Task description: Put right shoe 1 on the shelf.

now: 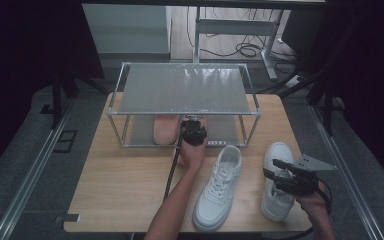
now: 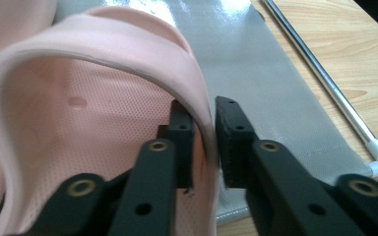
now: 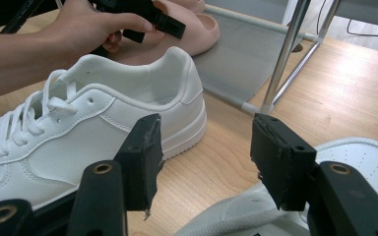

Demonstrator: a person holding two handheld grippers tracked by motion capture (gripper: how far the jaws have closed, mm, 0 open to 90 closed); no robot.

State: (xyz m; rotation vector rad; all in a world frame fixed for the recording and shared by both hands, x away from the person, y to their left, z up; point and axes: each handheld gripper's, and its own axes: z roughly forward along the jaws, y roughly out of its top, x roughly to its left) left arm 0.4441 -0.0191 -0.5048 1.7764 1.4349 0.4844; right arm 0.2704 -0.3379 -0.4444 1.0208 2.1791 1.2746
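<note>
**Pink slipper on the lower shelf, left jaws astride its rim**

Lying on the grey lower shelf of the rack, the pink slipper runs its long axis front to back, heel end toward the person and toe end pointing away under the top shelf. A second pink slipper lies just beside it to the left, parallel. The left gripper sits at the heel: one jaw inside the slipper, one outside, the side wall between them. A thin gap shows by the outer pad; jaws slightly parted, not pressing. No earlier frame to compare.

On the table, a white sneaker lies toe toward the person, heel near the rack. Another white sneaker lies well to its right. The right gripper hovers over that sneaker, jaws spread wide, nothing between.
</note>
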